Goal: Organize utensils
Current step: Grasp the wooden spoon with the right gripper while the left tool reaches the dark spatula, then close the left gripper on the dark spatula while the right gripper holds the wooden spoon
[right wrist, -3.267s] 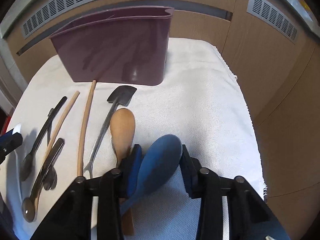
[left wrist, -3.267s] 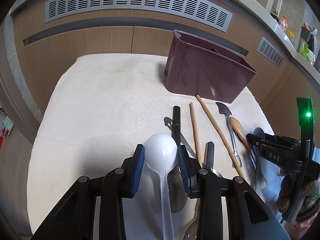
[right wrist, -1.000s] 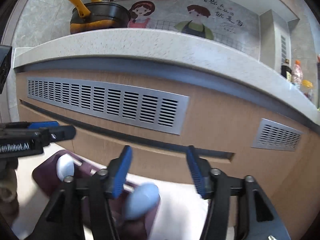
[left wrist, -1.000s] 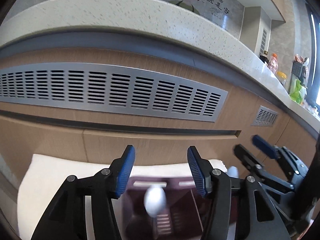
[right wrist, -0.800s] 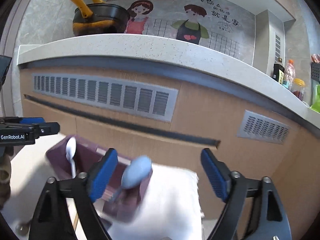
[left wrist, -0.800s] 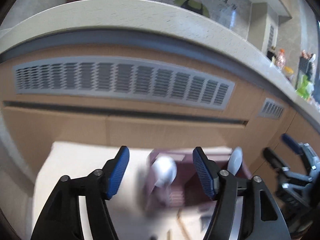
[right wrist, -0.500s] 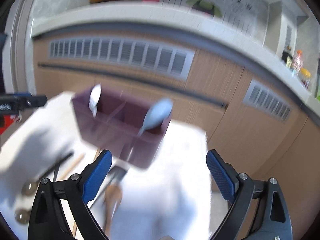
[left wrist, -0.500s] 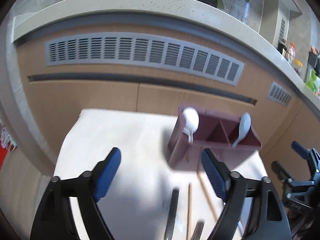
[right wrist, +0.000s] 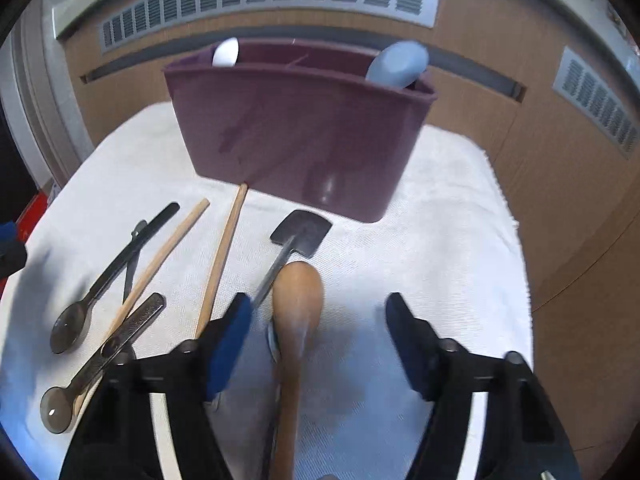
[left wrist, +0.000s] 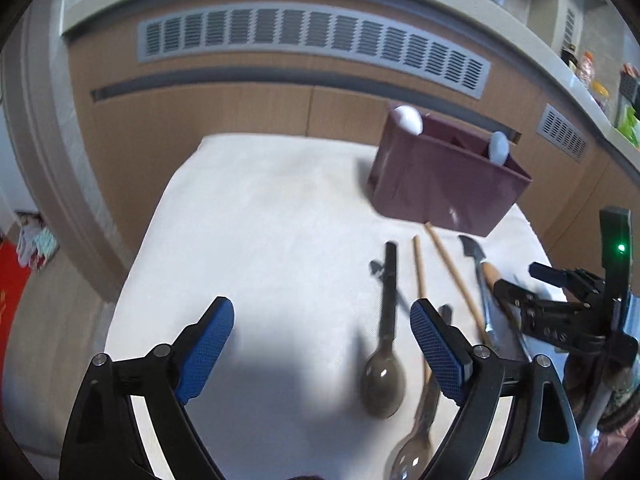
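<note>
- Now both grippers hang over the white towel-covered table (right wrist: 448, 208), and neither one carries anything.
- Left gripper (left wrist: 322, 344): jaws spread wide, nothing between them; the dark translucent plastic spoon (left wrist: 383, 368) lies just inside its right-hand finger, bowl toward the camera.
- Right gripper (right wrist: 318, 342): jaws released too, with the brown wooden spoon (right wrist: 298, 304) lying between them, nearer the left finger and apparently lined up for a pick.
- Ahead of both sets of jaws stands the maroon plastic utensil caddy (right wrist: 300, 132), a white plastic spoon (right wrist: 225, 53) upright at one end and a pale blue plastic spoon (right wrist: 396, 65) at the other, bowls up, seemingly sorted by compartment.
- Left of the right jaws lie two wooden chopsticks (right wrist: 224, 256), more dark spoons, and a small dark shovel-shaped metal spoon (right wrist: 301, 233), handles pointing roughly toward the caddy.
- Judgement: two pieces are filed, and most of the sorting is still to do.
</note>
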